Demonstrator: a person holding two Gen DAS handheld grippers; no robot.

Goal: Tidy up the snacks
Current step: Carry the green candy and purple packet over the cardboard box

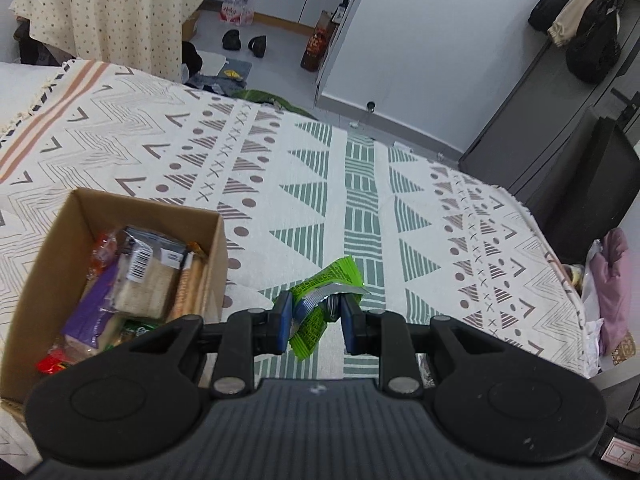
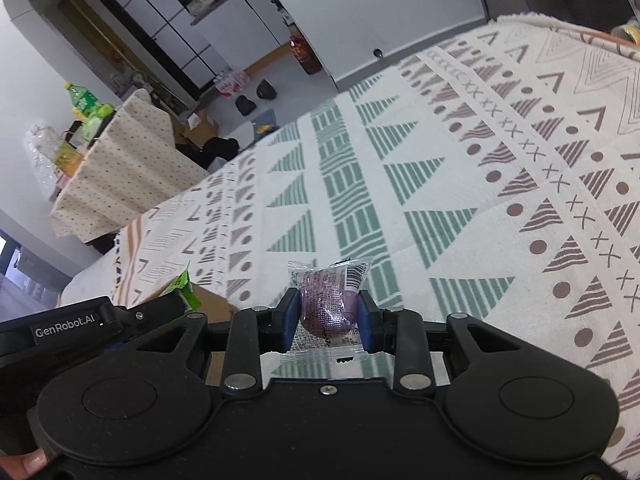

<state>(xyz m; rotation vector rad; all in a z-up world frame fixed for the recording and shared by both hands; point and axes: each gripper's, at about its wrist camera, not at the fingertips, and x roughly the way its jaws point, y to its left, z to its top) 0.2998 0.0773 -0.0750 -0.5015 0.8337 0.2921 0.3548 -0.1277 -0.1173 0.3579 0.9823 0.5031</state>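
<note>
Left gripper [image 1: 316, 318]: its blue pads pinch a crumpled green packet [image 1: 324, 292] with a silver inner fold, held above the cloth just right of the box.
Right gripper [image 2: 329, 316]: clamped on a clear-wrapped purple snack [image 2: 328, 304], barcode at the upper right corner of the wrapper, lifted over the green-striped band of the cloth.
Box [image 1: 52, 264]: open cardboard, standing on the cloth at the left of the left wrist view; its near right corner lies just beside the left gripper.
Box contents: several snacks lie piled inside, among them a clear pack with a barcode [image 1: 146, 272], a purple pack [image 1: 94, 308], a red wrapper [image 1: 52, 364] at the near end and an orange one [image 1: 100, 256] at the far end.
Cloth [image 1: 360, 200]: cream with grey and green triangles, crosses and dots, covering the tabletop.
Left gripper from the right wrist view: its black body sits at the lower left, the green packet's tip poking up beside it.
Hand [image 2: 24, 460]: a fingertip shows at the bottom left corner of the right wrist view.
</note>
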